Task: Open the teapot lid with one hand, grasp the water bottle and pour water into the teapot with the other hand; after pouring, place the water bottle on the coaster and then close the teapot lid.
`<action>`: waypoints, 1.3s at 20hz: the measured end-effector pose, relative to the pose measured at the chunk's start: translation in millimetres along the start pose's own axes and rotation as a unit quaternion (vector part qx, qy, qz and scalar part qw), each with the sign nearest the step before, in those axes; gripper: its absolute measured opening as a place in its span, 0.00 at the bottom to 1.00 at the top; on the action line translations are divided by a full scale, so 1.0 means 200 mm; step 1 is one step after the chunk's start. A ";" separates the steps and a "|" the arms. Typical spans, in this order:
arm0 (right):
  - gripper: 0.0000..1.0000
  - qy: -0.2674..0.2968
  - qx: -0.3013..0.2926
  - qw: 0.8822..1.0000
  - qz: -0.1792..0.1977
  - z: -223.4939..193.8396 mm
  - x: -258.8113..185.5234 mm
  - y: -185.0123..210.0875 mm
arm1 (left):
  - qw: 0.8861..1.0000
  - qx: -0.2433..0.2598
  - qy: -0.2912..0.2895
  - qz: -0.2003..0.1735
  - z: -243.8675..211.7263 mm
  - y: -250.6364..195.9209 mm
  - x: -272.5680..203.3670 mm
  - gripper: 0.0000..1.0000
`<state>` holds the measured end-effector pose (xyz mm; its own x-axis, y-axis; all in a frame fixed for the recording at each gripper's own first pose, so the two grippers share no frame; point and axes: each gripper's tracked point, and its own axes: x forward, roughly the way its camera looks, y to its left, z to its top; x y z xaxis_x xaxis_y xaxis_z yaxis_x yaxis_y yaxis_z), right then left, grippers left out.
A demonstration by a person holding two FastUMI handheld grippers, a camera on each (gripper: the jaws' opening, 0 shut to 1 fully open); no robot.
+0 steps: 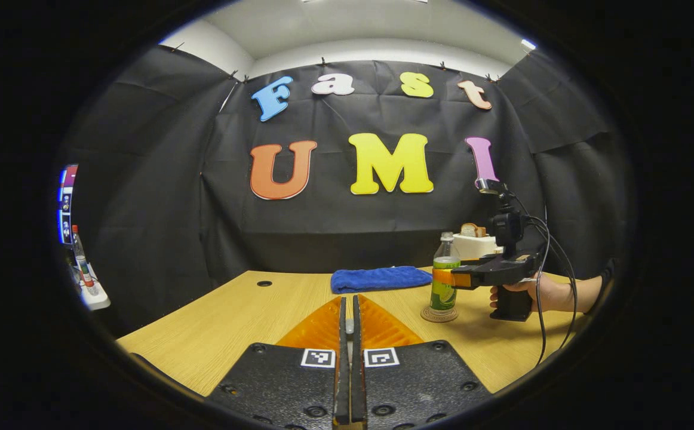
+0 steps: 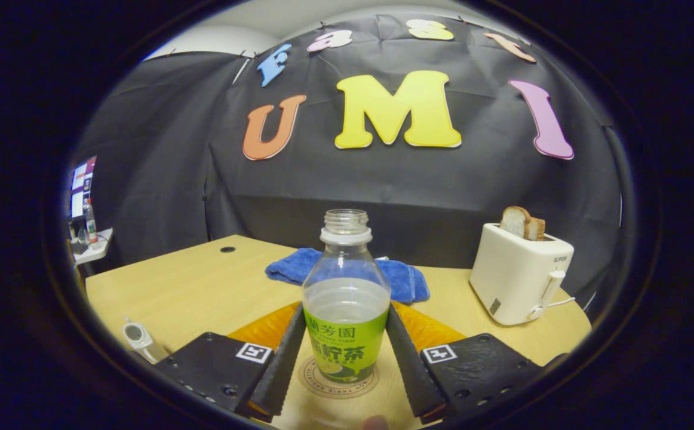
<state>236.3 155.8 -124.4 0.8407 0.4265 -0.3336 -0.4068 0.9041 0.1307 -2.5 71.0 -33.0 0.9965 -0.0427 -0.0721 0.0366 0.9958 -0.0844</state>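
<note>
The uncapped water bottle (image 2: 346, 334), green-labelled and partly filled, stands upright on the round coaster (image 2: 317, 382). My right gripper (image 2: 346, 310) is around it, with a finger pressed against each side of the label. In the left gripper view the bottle (image 1: 444, 280) stands on the coaster (image 1: 439, 315) at the right, the right gripper (image 1: 450, 279) around it with a hand behind. My left gripper (image 1: 349, 301) is shut above the table with nothing between its fingers. A small white object (image 2: 137, 335) at the lower left edge may be part of the teapot.
A folded blue towel (image 1: 381, 278) lies at the back of the wooden table (image 1: 245, 316). A white toaster (image 2: 519, 278) with bread slices stands at the back right. A cable (image 1: 541, 310) hangs from the right gripper.
</note>
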 end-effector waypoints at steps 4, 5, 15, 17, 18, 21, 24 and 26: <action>0.98 -0.013 -0.017 1.000 -0.012 0.02 -0.07 -0.02 | 1.000 -0.004 0.005 -0.001 -0.04 -0.01 0.02 0.04; 0.99 -0.021 -0.036 0.999 -0.018 0.03 -0.12 -0.04 | 1.000 -0.004 0.009 -0.003 -0.07 -0.03 0.03 0.04; 0.99 -0.079 -0.049 0.995 -0.039 -0.09 -0.78 -0.15 | 0.999 -0.028 0.043 -0.018 -0.28 -0.16 0.28 0.04; 0.99 -0.078 -0.052 0.994 -0.047 -0.12 -0.82 -0.15 | 0.998 -0.029 0.048 -0.018 -0.31 -0.17 0.31 0.04; 0.99 -0.080 -0.048 0.994 -0.051 -0.13 -0.84 -0.16 | 0.998 -0.026 0.051 -0.019 -0.33 -0.17 0.32 0.04; 0.99 -0.081 -0.040 0.994 -0.054 -0.14 -0.86 -0.17 | 0.998 -0.023 0.060 -0.015 -0.38 -0.16 0.34 0.04; 0.99 -0.074 -0.033 0.995 -0.051 -0.17 -0.85 -0.16 | 0.997 -0.032 0.064 -0.010 -0.40 -0.14 0.34 0.04; 0.95 -0.075 -0.030 0.995 -0.050 -0.17 -0.85 -0.16 | 0.998 -0.021 0.067 -0.005 -0.41 -0.15 0.33 0.04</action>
<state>94.7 53.6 -104.2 0.9200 0.3381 -0.1984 -0.3358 0.9408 0.0460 56.3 31.8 -117.2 0.9770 -0.0669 -0.2026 0.0413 0.9909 -0.1280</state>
